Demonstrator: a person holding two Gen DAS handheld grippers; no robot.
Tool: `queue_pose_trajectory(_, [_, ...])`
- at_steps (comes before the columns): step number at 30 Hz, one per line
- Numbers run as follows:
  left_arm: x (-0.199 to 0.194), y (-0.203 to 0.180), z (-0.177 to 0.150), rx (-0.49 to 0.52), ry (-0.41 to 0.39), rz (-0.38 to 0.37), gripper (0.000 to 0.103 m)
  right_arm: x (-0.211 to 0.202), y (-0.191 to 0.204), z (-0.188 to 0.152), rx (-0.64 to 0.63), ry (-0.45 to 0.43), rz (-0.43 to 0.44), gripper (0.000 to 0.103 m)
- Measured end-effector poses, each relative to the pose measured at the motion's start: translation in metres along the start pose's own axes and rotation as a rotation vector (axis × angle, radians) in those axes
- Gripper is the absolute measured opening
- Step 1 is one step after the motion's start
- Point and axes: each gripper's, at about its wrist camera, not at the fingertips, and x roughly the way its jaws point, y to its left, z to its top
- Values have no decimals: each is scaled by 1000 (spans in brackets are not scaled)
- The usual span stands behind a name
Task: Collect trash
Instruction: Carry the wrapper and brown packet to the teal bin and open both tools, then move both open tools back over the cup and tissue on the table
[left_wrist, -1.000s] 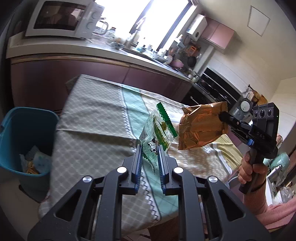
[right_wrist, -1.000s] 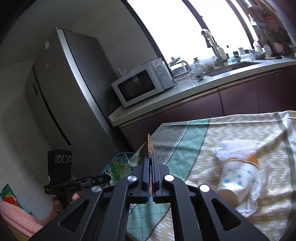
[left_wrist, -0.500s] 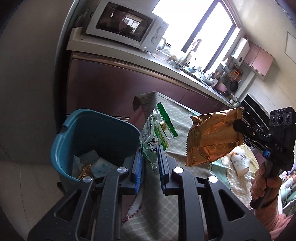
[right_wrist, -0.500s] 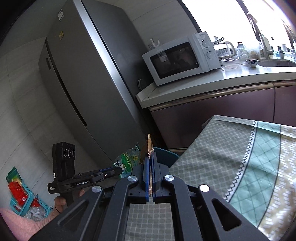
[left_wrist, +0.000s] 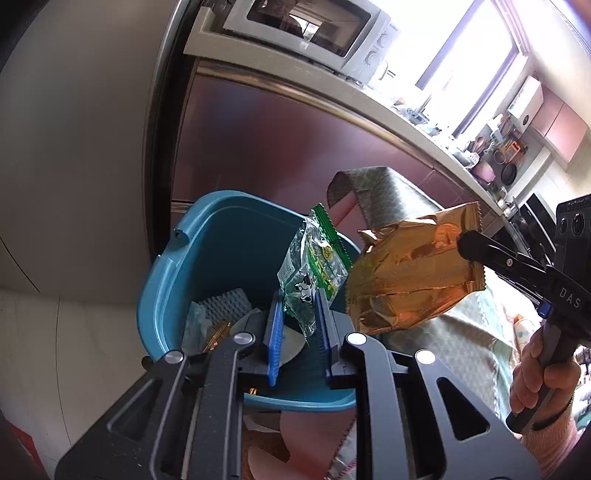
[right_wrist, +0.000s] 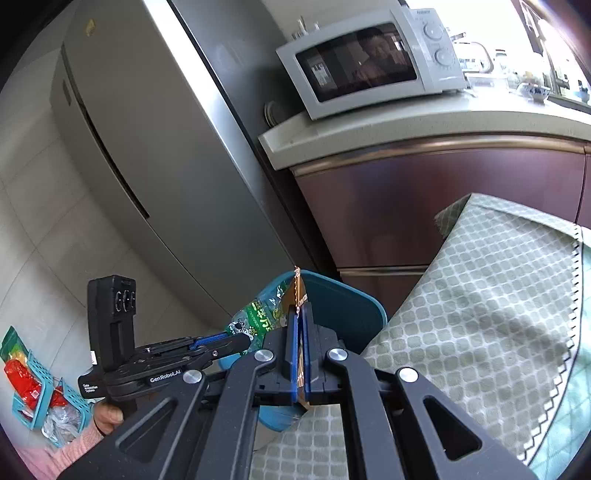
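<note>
Currently, two empty snack wrappers are being carried over a teal waste bin (left_wrist: 207, 266) that is standing on the floor between a grey fridge (right_wrist: 155, 155) and the corner of a cloth-covered table (right_wrist: 491, 295).

The left gripper (left_wrist: 299, 317) is being held above the bin's open mouth, its blue pads clamped on the lower end of a clear green wrapper (left_wrist: 314, 266), which is sticking up and forward from the jaws. The right gripper (right_wrist: 300, 354) is being held just beside it, jaws pressed together on the edge of a crinkled gold foil bag (left_wrist: 410, 277); in the left wrist view the bag is hanging partly over the bin's near right rim and partly over the table edge. Some rubbish is already lying in the bin, including what may be white foam netting (left_wrist: 225, 306), though it is partly hidden.

The step in hand is judged to be the drop. For it to be done well, the gold bag is best brought further over the bin's middle before being let go, since light foil can drift and land on the cloth or the floor. Both wrappers are best lowered close to the opening, then freed by parting the jaws fully so nothing is left clinging to the pads.
</note>
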Motion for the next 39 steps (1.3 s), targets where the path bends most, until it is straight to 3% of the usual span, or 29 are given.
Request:
queue_pose_trajectory(11, [47, 14, 6, -7, 69, 68, 18, 62, -13, 0, 59, 111, 4, 2])
queue_pose_trajectory(17, [61, 12, 7, -13, 86, 79, 18, 69, -19, 3, 79, 118, -25, 14])
queue_pose_trajectory(29, [45, -13, 0, 20, 52, 8, 22, 30, -22, -11, 46, 82, -37, 21])
queue_pose_trajectory(39, [-7, -88, -13, 155, -27, -162, 32, -66, -31, -38, 42, -32, -32, 30])
